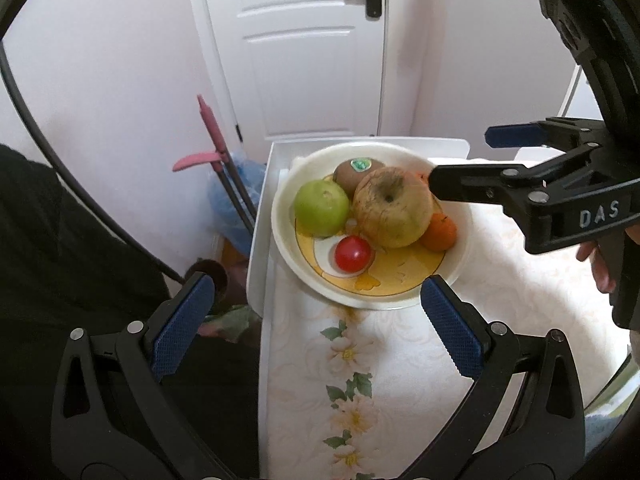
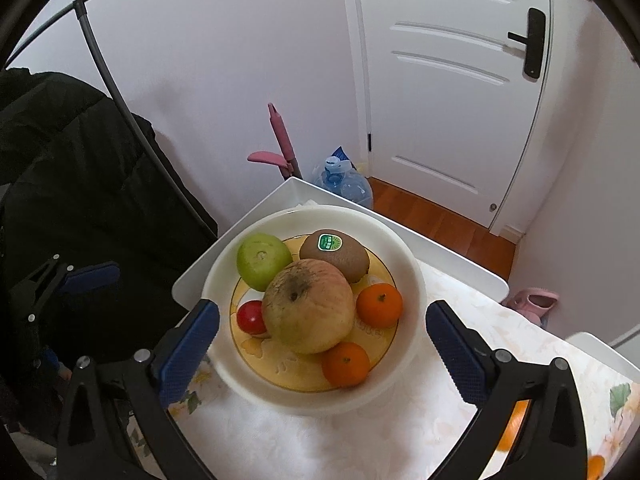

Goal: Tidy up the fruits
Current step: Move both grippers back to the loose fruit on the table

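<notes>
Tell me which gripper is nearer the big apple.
Right, it seems. The right gripper is open, its fingers flanking the bowl around the apple. The left gripper, also open, sits back at the bowl's near rim.

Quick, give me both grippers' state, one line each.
Left gripper: open, holding nothing.
Right gripper: open, holding nothing, above the fruit bowl.

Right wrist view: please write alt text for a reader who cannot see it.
A white bowl on a floral tablecloth holds a large apple, green apple, kiwi, tomato and two oranges, framed by the open, empty right gripper.
</notes>
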Demonstrator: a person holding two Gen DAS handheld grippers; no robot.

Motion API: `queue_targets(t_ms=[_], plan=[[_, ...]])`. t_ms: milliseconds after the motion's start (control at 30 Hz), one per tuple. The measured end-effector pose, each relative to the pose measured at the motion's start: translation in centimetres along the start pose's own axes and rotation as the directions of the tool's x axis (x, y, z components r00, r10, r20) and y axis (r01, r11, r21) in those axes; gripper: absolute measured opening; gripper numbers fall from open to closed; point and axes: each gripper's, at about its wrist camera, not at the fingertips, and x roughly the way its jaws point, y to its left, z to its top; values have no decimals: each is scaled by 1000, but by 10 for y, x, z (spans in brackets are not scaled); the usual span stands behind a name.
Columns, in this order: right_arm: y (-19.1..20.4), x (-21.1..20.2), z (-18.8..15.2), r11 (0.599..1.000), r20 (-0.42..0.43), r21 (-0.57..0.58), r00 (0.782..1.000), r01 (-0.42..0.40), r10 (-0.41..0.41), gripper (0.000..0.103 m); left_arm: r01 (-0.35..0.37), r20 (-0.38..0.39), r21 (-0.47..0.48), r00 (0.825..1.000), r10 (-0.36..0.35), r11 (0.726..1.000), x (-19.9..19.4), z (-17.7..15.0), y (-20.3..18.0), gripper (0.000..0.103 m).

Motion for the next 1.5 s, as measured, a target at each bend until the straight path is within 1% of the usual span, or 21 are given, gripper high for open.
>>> queue_targets(t_ms=[233, 400, 500, 700, 833, 867, 1033, 1167, 1433, 1500], plan=[[2, -36, -8, 998, 26, 42, 999, 44, -45, 103, 17, 33, 33, 999, -18, 999, -24, 13, -8, 103], [-6, -65, -19, 990, 38, 105, 994, 98, -103, 103, 55, 51, 72, 997, -59, 996, -35, 20, -16, 103], [-15, -85, -27, 980, 37, 137, 987, 147, -154, 103, 75, 62, 89, 995, -81, 993, -39, 25, -23, 103], [-39, -120, -55, 955, 38, 227, 978, 193, -206, 103, 105, 93, 121, 989, -117, 987, -49, 34, -47, 103], [-60, -145, -80, 931, 33, 282, 968, 230, -249, 103, 84, 121, 160, 987, -104, 984, -55, 41, -76, 103], [-63, -150, -85, 927, 34, 289, 965, 240, -261, 103, 88, 125, 170, 986, -110, 982, -56, 42, -84, 103], [-84, -178, -113, 896, 15, 324, 945, 304, -326, 103, 143, 100, 195, 981, -165, 970, -51, 49, -120, 103], [-101, -195, -135, 866, 4, 368, 931, 339, -366, 103, 183, 83, 245, 975, -208, 952, -42, 54, -152, 103], [-127, -198, -176, 789, -64, 468, 905, 399, -420, 103, 230, 51, 330, 964, -261, 916, -6, 65, -197, 103], [-132, -194, -185, 770, -76, 495, 903, 402, -423, 103, 239, 38, 354, 963, -269, 904, 6, 66, -205, 103]])
